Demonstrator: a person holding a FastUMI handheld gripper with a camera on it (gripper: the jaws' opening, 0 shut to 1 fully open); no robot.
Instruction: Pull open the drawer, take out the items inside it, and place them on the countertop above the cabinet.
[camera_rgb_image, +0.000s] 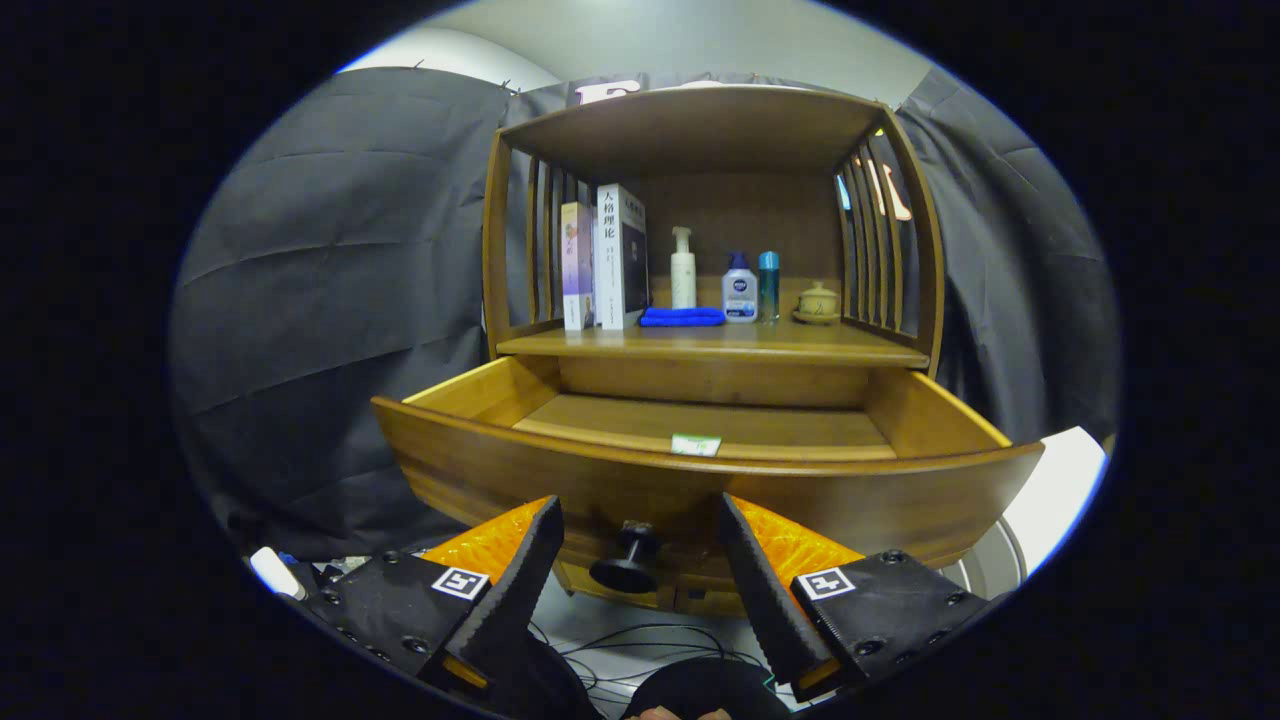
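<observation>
While the drawer (700, 440) is standing pulled out, the fingers (640, 580) are hanging spread and empty either side of its knob (628, 560), leaving the small packet (696, 445) inside reachable below the counter (720, 345).

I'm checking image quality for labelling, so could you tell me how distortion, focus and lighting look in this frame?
Gripper view: fisheye bends the open drawer front into a bow; the shelf items stay sharp and evenly lit; the knob sits in shadow under the drawer front, between the open gripper fingers, untouched; the small card in the drawer is too small to read.
</observation>
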